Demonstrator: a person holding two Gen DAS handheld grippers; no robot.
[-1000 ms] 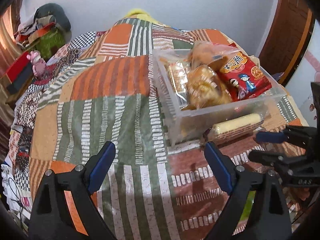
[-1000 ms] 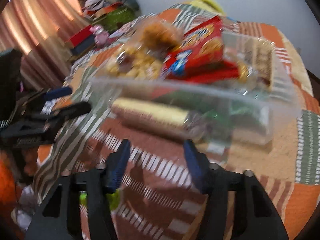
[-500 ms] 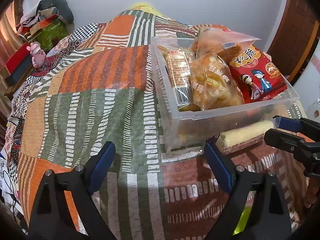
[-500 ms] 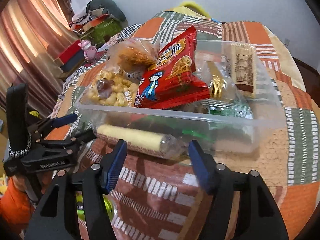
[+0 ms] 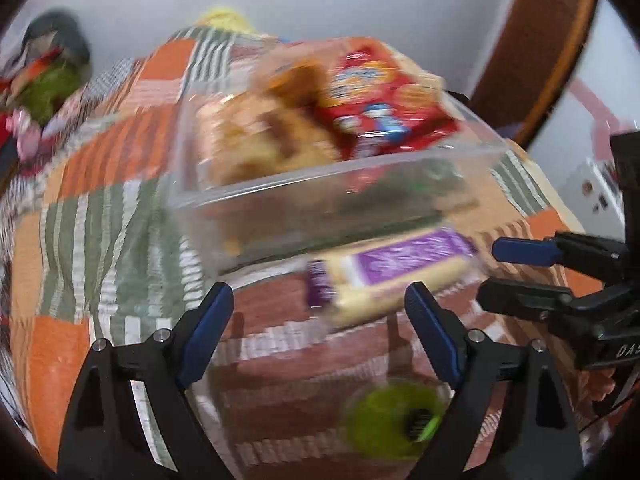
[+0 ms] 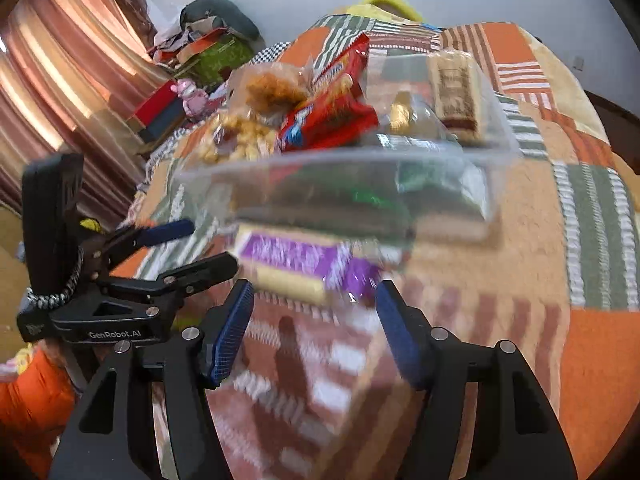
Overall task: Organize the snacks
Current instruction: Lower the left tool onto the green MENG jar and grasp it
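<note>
both grippers tilt down over the patchwork bedspread (image 5: 100, 216). left gripper (image 5: 320, 320) sits wide open with nothing in it, its jaws just eased in a touch. the purple-and-cream snack pack (image 5: 392, 276) lies on the cover just ahead, right against the front of the clear bin (image 5: 320, 184) full of snacks. right gripper (image 6: 314, 320) is about half open and empty, jaws just narrowing slightly, pack (image 6: 304, 266) just past its tips.

One clear plastic bin (image 6: 496, 148) counted. One red snack bag (image 6: 328, 116) inside, two bags of golden puffed snacks (image 6: 240, 140), one brown wafer pack (image 6: 454, 92). One purple-labelled roll (image 5: 396, 276) outside bin. One green round object (image 5: 384, 416) seen. Two grippers (image 5: 320, 320) counted.
</note>
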